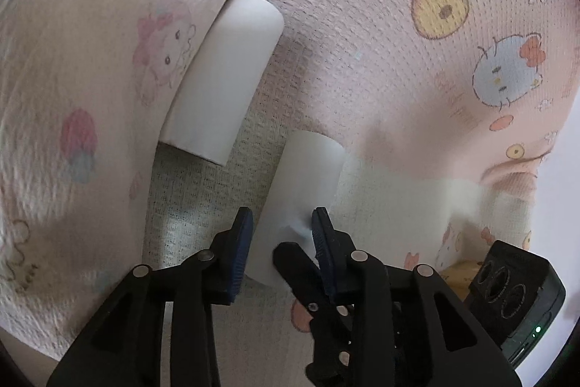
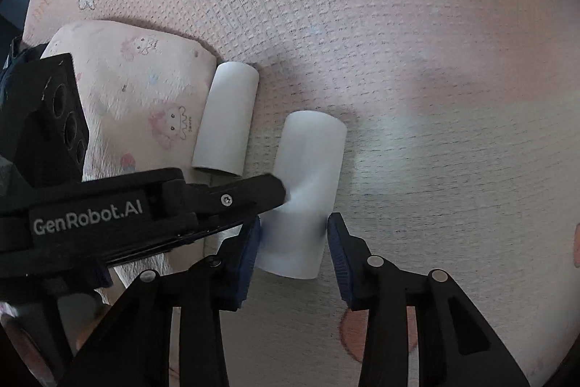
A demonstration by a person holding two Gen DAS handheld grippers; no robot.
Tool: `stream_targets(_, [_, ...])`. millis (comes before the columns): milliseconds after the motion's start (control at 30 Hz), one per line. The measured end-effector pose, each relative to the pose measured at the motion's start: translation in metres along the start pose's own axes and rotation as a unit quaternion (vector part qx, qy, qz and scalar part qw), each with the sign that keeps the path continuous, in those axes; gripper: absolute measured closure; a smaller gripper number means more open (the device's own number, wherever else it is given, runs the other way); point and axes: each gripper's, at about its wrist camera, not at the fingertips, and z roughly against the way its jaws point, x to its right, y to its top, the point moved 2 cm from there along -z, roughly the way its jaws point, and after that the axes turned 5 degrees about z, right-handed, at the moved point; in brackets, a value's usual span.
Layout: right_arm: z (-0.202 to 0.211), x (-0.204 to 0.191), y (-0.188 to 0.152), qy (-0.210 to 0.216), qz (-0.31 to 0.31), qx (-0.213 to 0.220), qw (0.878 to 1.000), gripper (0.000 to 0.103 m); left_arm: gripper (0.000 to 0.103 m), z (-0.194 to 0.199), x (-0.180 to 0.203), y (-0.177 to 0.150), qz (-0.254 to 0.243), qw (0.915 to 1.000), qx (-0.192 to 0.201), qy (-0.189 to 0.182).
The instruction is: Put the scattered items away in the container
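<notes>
**Both grippers on one white tube**

Your left gripper comes in low, fingers pinching the near white paper tube lying on the pink cartoon-print mat; your right gripper straddles the same tube w/ fingers spread; 2nd white tube lies against the pink printed cushion; no container in view.
</notes>
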Motion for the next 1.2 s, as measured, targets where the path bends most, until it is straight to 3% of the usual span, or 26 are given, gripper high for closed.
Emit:
stream_targets(300, [-0.005, -0.004, -0.002, -0.004, 0.008, 0.003, 1.000, 0.064, 0.066, -0.006, 0.000, -0.004, 0.014, 0.9991, -0.019, -0.034])
stream_targets(433, [0.004, -0.003, -0.004, -0.025, 0.028, -0.005, 0.999, 0.064, 0.066, -0.009, 0.013, -0.014, -0.011, 0.9979, -0.032, -0.055])
stream_targets(700, [0.048, 0.010, -0.019, -0.046, -0.007, -0.013, 0.999, 0.064, 0.067, 0.004, 0.062, -0.065, -0.110, 0.9902, -0.025, -0.083])
stream_targets(900, [0.097, 0.010, -0.045, -0.070, -0.001, 0.010, 0.998, 0.064, 0.067, 0.028, 0.077, -0.105, -0.127, 0.9876, -0.012, -0.092])
stream_targets(1200, [0.142, 0.005, -0.071, -0.049, 0.001, 0.027, 0.998, 0.064, 0.068, 0.065, 0.095, -0.139, -0.155, 0.9847, 0.001, -0.079])
